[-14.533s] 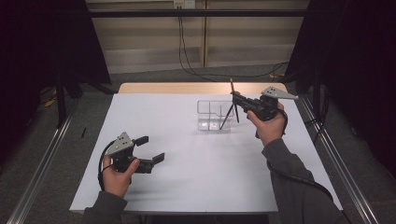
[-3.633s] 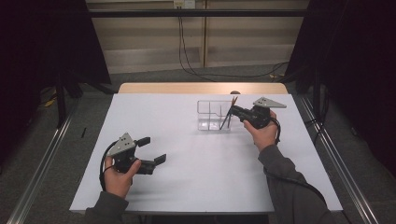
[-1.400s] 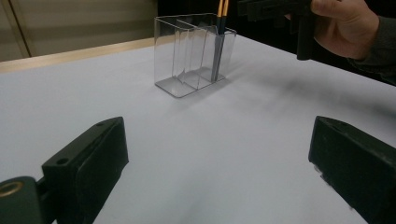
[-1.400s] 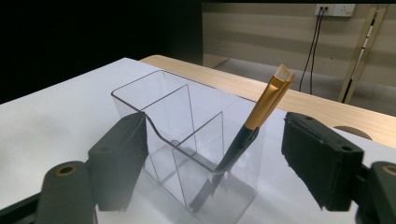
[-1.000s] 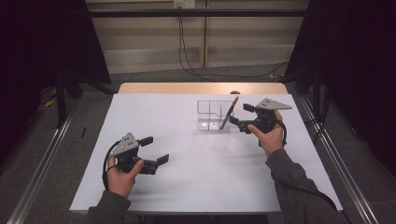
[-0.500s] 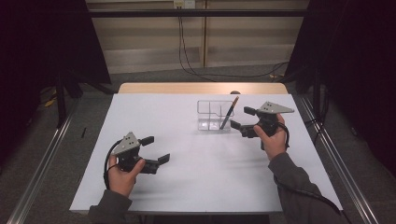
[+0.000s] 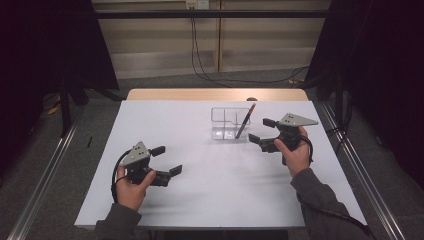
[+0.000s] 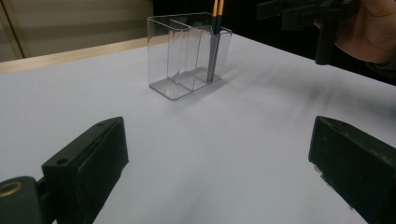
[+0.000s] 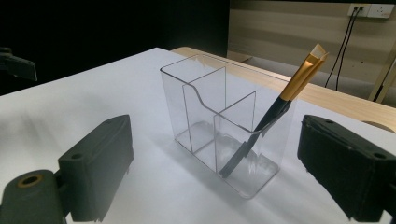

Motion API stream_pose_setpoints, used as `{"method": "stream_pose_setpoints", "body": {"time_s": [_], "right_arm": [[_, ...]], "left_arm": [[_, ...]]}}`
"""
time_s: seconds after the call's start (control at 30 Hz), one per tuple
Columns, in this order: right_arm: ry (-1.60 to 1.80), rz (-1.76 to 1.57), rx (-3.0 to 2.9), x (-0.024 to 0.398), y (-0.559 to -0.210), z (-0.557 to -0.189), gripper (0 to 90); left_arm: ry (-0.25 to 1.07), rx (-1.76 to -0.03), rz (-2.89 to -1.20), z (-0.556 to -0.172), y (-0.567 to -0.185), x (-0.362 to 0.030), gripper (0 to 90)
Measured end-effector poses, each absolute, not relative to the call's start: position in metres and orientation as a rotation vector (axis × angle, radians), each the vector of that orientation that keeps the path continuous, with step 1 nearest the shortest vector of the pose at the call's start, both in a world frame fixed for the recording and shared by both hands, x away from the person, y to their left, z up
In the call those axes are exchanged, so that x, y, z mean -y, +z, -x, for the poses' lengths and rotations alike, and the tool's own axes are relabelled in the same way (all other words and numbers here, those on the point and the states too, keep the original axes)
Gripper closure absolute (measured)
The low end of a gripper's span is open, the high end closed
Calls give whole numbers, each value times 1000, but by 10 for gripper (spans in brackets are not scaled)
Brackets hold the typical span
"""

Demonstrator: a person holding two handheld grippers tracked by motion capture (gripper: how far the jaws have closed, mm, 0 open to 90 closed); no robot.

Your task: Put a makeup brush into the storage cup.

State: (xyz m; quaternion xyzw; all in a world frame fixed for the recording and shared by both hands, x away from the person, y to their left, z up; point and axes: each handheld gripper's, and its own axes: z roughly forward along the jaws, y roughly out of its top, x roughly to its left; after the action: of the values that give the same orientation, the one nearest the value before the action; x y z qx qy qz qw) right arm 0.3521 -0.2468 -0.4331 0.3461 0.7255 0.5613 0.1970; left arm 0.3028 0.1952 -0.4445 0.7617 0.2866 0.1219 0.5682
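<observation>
Brush (image 7: 245, 121) leans in the clear organizer's (image 7: 225, 123) right-hand compartment, centre of the high view, tip tilted up-right. My right gripper (image 7: 263, 134) sits just right of it, jaws wide, empty. Left gripper (image 7: 167, 160), also wide and empty, rests well apart at lower left, so the right is nearer

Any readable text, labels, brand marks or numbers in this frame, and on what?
None can be read.
Clear organizer: bare walls, no label.
Brush in its end compartment: black handle and gold ferrule, no print that I can make out.
Left gripper and right gripper: no marking legible on the jaws or grey plates.
White table: plain.
</observation>
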Motion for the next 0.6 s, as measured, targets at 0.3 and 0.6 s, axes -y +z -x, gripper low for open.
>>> {"method": "stream_pose_setpoints", "body": {"time_s": [0.3, 0.6], "right_arm": [[1542, -962, -2054, 250, -435, -345, 100], [1532, -967, -2073, 251, -437, -337, 100]], "left_arm": [[287, -676, -1786, -302, -444, -196, 44], [288, -678, -1786, -302, -444, -196, 44]]}}
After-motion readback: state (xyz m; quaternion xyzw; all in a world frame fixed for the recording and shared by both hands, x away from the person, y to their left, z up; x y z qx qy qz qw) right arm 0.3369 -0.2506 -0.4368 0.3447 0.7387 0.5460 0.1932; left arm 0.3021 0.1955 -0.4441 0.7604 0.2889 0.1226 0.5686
